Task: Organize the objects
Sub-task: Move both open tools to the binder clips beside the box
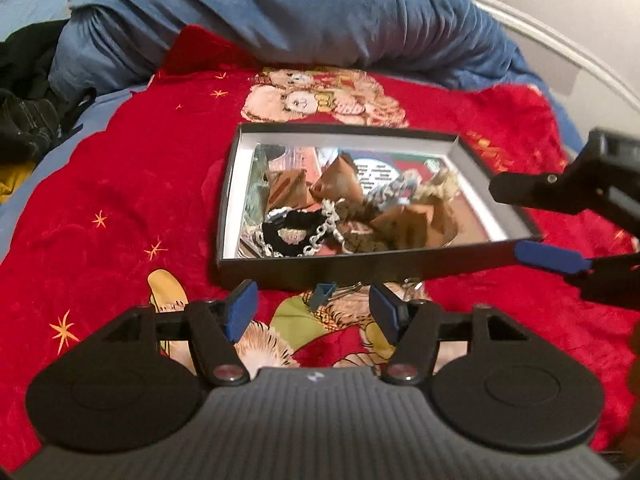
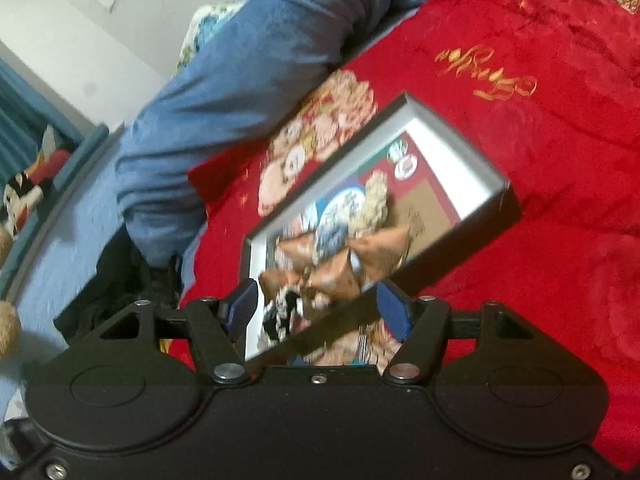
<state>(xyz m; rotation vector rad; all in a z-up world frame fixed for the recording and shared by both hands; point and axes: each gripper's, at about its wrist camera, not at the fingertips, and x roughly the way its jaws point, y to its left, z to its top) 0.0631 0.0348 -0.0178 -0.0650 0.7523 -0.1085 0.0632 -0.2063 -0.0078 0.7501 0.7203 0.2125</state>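
A shallow black box (image 1: pixel 320 270) with white inner walls lies on a red printed blanket (image 1: pixel 120 184). In it are several brown triangular pouches (image 1: pixel 340 180), a white chain (image 1: pixel 326 224) and a black band (image 1: pixel 288 236). My left gripper (image 1: pixel 314 300) stands open just in front of the box's near wall, over a small blue binder clip (image 1: pixel 322 294) on the blanket. My right gripper (image 1: pixel 508 220) is open at the box's right corner, touching nothing. In the right wrist view the right gripper (image 2: pixel 316 300) hangs open above the box (image 2: pixel 460 236) and its pouches (image 2: pixel 332 276), blurred.
A rumpled blue duvet (image 1: pixel 320 12) is heaped behind the blanket. Dark clothing (image 1: pixel 28 100) is piled at the left. A white bed rail (image 1: pixel 560 32) curves along the far right. Metal clips (image 1: pixel 412 284) lie by the box's front wall.
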